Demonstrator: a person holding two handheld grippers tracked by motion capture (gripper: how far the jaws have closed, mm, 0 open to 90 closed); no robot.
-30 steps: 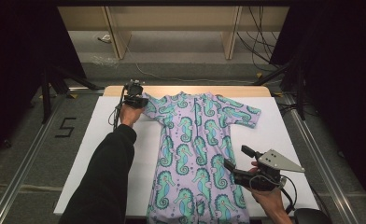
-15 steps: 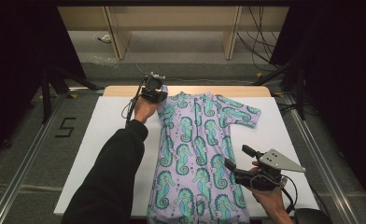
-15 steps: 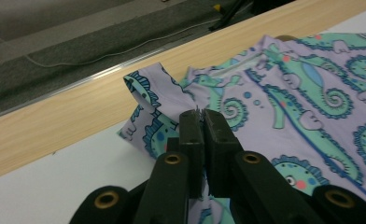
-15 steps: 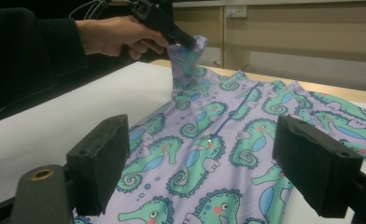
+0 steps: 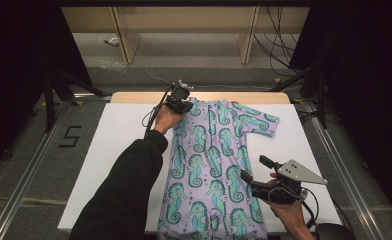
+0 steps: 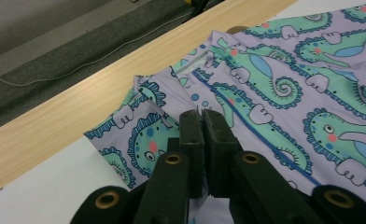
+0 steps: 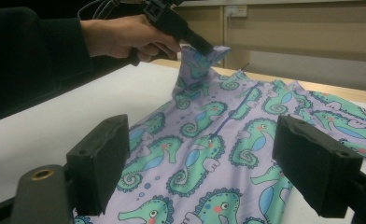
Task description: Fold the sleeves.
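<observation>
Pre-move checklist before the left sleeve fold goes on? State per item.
1. Left gripper shut on the sleeve: ok.
2. Sleeve lifted off the table: ok, seen in the right gripper view.
3. Right gripper open: ok, fingers wide apart.
4. Right gripper pinning the garment: not ok, it holds nothing.
5. Far sleeve lying flat: ok.
6. Lower hem flat: cannot tell, cut off at the high view's bottom edge.

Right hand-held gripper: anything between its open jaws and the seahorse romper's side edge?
Nothing visible. The right hand-held gripper sits open at the romper's right edge, only fabric and white table cover before it. The left hand-held gripper pinches the far sleeve.
</observation>
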